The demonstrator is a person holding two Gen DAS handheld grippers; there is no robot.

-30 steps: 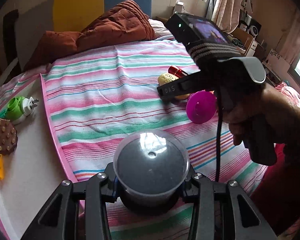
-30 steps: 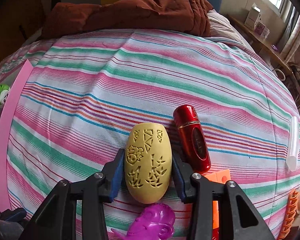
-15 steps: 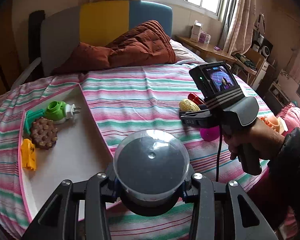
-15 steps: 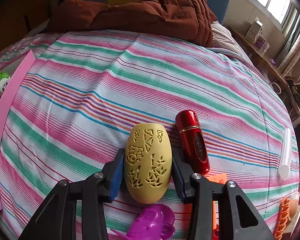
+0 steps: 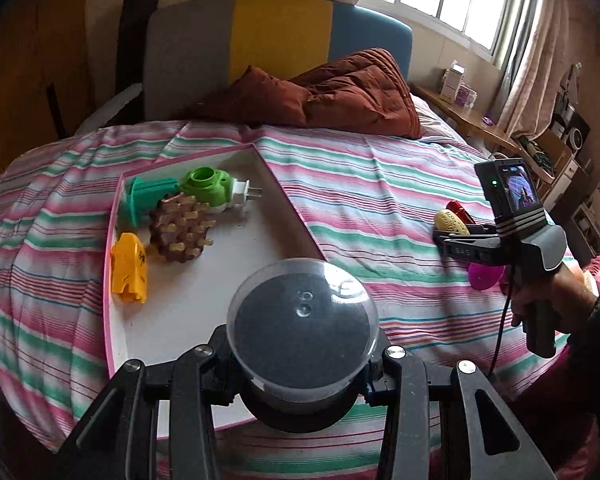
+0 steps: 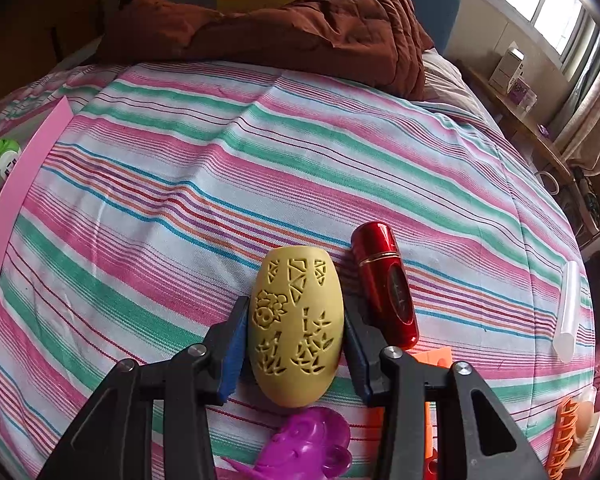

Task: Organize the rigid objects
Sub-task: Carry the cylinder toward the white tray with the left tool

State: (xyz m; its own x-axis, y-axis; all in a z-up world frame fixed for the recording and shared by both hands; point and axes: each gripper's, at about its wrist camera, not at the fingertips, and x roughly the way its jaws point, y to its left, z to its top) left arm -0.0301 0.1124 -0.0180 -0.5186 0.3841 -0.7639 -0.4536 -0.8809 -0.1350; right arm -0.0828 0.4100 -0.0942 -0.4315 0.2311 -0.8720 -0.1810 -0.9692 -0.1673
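The round clear-lidded container (image 5: 302, 322), dark inside under its domed lid, sits clamped between the jaws of the left gripper (image 5: 300, 364), held in the air over the near edge of the pink-rimmed white tray (image 5: 204, 304) that lies on the striped bedspread (image 5: 364, 184). On the tray's far end there are a green plug-in device (image 5: 214, 188) with white prongs, a green plastic piece (image 5: 146, 200) beside it, a brown knobbly disc (image 5: 180, 230) touching both, and a yellow piece (image 5: 129, 268) near the left rim. Over on the right of the bed, the right gripper (image 6: 296, 338) is closed on a yellow carved egg-shaped case (image 6: 296, 328), its blue pads (image 6: 236, 344) pressing either flank while the case rests on the bedspread. A red metallic tube (image 6: 384, 284) lies just beside the case on its right, and a magenta plastic toy (image 6: 308, 448) sits right below it, close to the gripper. Orange pieces (image 6: 432, 360) show behind the right finger, and a translucent stick (image 6: 568, 312) lies well apart near the bed's edge. A rust-brown quilt (image 5: 340, 92) is bunched at the headboard.
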